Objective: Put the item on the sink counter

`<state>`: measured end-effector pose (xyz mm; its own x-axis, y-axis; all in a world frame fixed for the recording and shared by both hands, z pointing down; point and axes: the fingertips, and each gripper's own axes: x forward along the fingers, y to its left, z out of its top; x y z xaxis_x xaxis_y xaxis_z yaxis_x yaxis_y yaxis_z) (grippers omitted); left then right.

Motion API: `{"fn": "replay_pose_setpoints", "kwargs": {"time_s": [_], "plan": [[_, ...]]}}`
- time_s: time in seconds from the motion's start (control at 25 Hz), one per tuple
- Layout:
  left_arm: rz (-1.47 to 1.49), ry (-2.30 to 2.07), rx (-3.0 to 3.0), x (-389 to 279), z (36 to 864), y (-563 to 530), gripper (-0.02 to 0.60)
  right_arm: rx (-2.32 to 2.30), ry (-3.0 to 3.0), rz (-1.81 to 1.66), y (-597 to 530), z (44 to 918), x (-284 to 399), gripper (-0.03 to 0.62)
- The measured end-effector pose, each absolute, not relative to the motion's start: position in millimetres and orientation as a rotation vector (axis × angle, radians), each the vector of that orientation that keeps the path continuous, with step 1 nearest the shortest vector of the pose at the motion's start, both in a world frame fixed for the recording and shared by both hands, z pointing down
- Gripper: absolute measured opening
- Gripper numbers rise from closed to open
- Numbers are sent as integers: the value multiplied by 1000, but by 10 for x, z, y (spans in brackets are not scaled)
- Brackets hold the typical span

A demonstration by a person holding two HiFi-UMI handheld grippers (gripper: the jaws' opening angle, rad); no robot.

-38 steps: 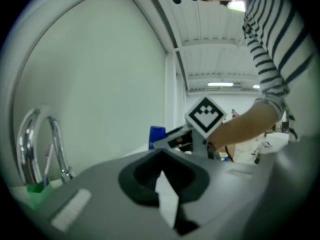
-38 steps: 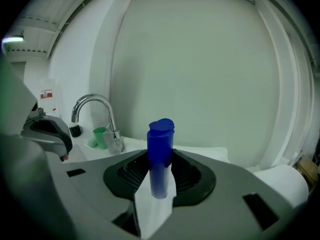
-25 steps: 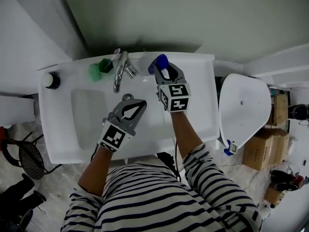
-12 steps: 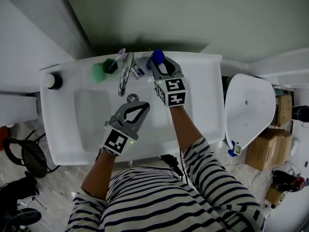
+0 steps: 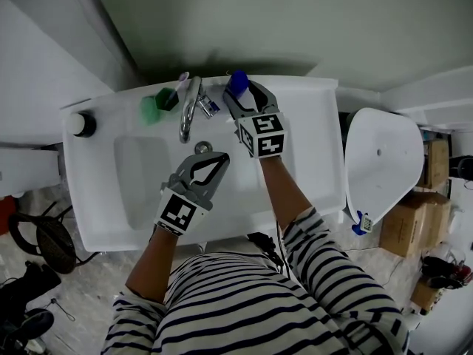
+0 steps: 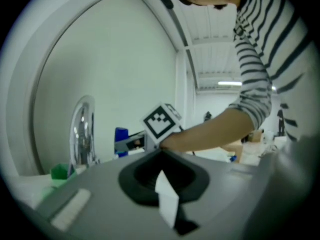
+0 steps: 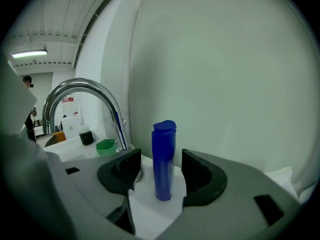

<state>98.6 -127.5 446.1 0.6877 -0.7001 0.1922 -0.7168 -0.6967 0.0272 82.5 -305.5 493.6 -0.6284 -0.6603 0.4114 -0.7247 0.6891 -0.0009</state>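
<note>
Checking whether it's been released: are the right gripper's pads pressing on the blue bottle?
No: the right gripper has just been opening its jaws, which stand clear of the upright blue bottle, a gap on each side.

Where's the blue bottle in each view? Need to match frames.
Head view: blue bottle top centre, on sink counter's back edge.
Left gripper view: blue bottle left of centre, small.
Right gripper view: blue bottle dead centre, upright.
Shared landmark: chrome faucet, left of it in all three.
</note>
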Motion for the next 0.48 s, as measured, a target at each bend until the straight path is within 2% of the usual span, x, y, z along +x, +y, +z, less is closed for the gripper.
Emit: {"fn": "replay_pose_setpoints", "kwargs": {"time_s": [0.48], "plan": [[174, -1226, 2781, 960, 4299, -1162, 6, 1111, -2580, 276, -2573, 4680, 1057, 256]]}}
